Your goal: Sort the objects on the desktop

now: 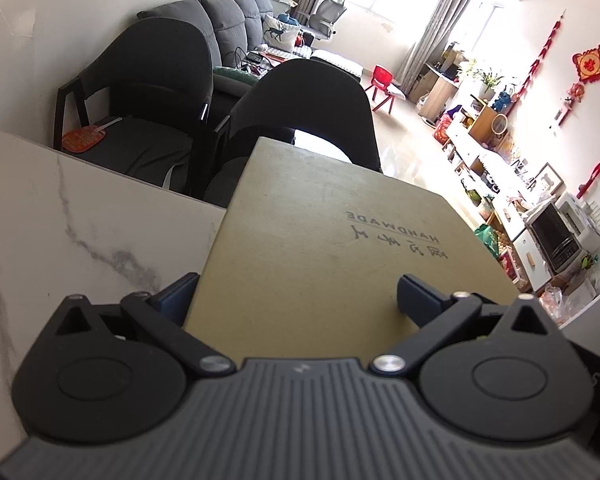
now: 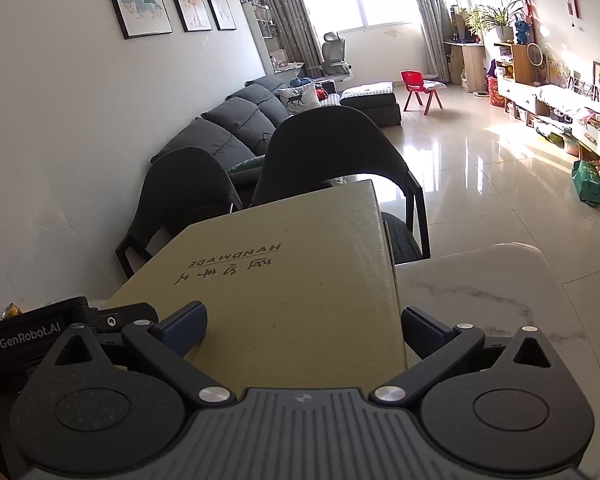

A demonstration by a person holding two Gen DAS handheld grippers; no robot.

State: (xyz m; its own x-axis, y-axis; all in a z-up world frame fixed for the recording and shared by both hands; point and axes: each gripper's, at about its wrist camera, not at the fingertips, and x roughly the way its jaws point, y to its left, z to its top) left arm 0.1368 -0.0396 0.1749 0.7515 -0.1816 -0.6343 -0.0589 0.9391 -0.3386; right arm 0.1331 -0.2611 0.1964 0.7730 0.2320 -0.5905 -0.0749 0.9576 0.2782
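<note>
A flat tan cardboard box (image 1: 332, 240) printed "HANDMADE" lies over the far edge of the white marble table (image 1: 80, 216). My left gripper (image 1: 296, 300) has its jaws spread wide; one blue pad sits past the box's left edge, the other rests on its top near the right edge. In the right wrist view the same box (image 2: 292, 272) fills the middle. My right gripper (image 2: 302, 330) is also spread wide, its left pad over the box top and its right pad beside the box's right side. Neither gripper clamps the box.
Two black chairs (image 1: 296, 120) stand just past the table's far edge. An orange fly swatter (image 1: 84, 138) lies on the left chair's seat. The marble table (image 2: 480, 292) runs on to the right of the box. The other gripper's body (image 2: 40, 332) shows at left.
</note>
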